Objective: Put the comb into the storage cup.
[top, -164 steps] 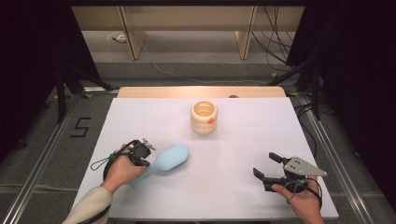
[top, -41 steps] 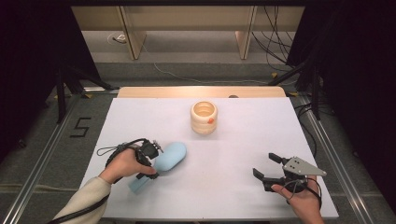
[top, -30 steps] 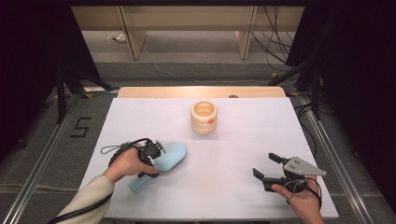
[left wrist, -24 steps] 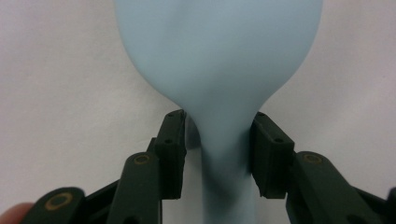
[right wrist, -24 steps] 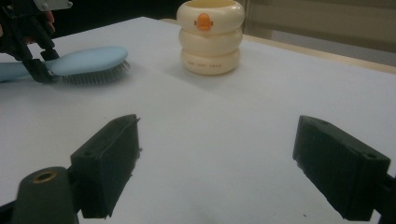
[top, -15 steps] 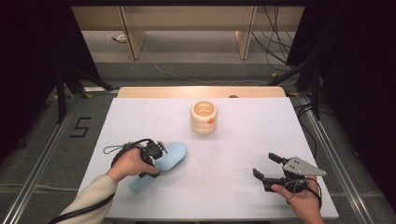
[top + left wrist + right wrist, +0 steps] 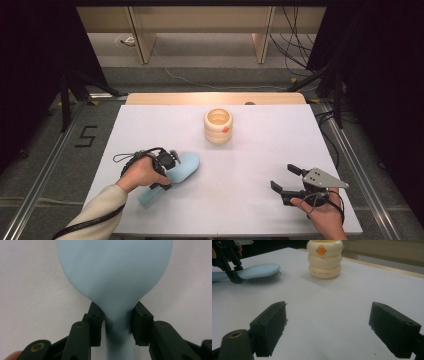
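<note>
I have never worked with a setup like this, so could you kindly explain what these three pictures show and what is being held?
No robot arm is here: a person holds a two-jaw tool in each hand at a white table. The high view looks down from above the person's side. The other two pictures come from small cameras riding on each tool, looking along its black jaws.

The left gripper has just been closing, and its jaws now sit against the narrow neck of a light blue hairbrush, which lies bristles down on the table. The right gripper rests open near the front right, with nothing between its jaws. Farther back stands a cream ringed container with a small orange mark, untouched.
</note>
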Tool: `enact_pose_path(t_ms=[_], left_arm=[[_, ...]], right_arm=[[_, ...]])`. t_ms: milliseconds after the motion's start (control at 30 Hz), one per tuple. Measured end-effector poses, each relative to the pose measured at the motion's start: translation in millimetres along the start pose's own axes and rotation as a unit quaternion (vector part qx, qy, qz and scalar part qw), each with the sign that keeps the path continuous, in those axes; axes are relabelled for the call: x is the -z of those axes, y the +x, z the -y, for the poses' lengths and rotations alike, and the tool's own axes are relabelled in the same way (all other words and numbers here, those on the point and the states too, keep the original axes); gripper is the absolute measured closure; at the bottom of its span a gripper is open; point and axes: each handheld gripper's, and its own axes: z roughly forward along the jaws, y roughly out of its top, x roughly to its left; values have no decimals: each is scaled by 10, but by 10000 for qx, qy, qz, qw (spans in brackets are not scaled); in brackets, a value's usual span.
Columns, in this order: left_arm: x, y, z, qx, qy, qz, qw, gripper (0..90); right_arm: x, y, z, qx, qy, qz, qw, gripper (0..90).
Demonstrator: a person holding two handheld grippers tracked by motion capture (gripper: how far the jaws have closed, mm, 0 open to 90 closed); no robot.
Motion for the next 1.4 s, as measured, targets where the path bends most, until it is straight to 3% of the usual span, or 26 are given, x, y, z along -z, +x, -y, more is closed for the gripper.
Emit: enact_pose_path(t_ms=[400,600,900,1400], left_arm=[[-4,-38,-21,30,105,-162,9998,677],[-5,-41,21,94,-63,-173,9998,690],[-1,-55,51,-93,-166,-249,9995,694],[-1,-62,75,-166,-328,-301,9989,695]], right_arm=[[-3,0,4,-5,25,20,10000,156],[-8,3,4,-7,43,15,10000,156],[-10,1,6,0,45,28,10000,157],[-8,1,6,-14,36,33,10000,157]])
